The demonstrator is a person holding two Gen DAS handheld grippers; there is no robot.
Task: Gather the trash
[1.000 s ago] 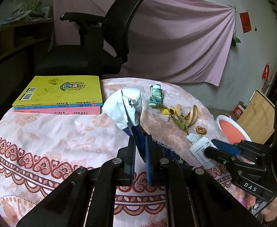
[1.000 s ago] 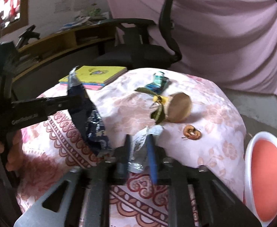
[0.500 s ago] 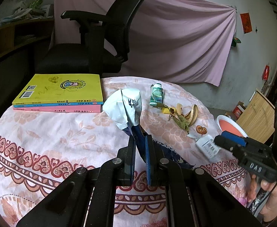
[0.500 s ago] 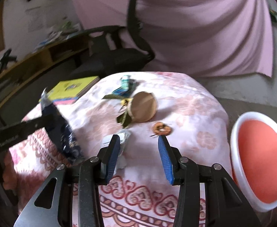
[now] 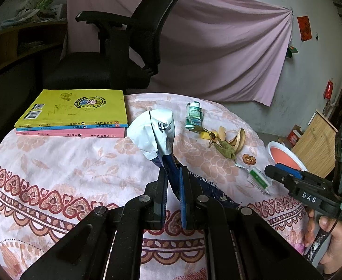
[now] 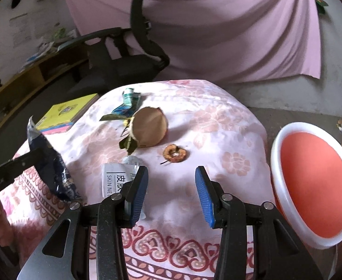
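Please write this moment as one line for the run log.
left gripper: shut on dark blue snack bag | right gripper: open, empty, beside white sachet | peels, dried fruit slice on table

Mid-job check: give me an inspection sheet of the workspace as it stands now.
Surface: round table, floral cloth.
Job's things: dark bag; sachet, banana peel, dried fruit ring, crushed green bottle all on cloth.
Clutter: stacked books.
Grippers: left tool shut on bag; right tool open, empty, beside sachet.
Cables: nothing seen.
Surroundings: office chair, pink curtain, red-and-white basin.
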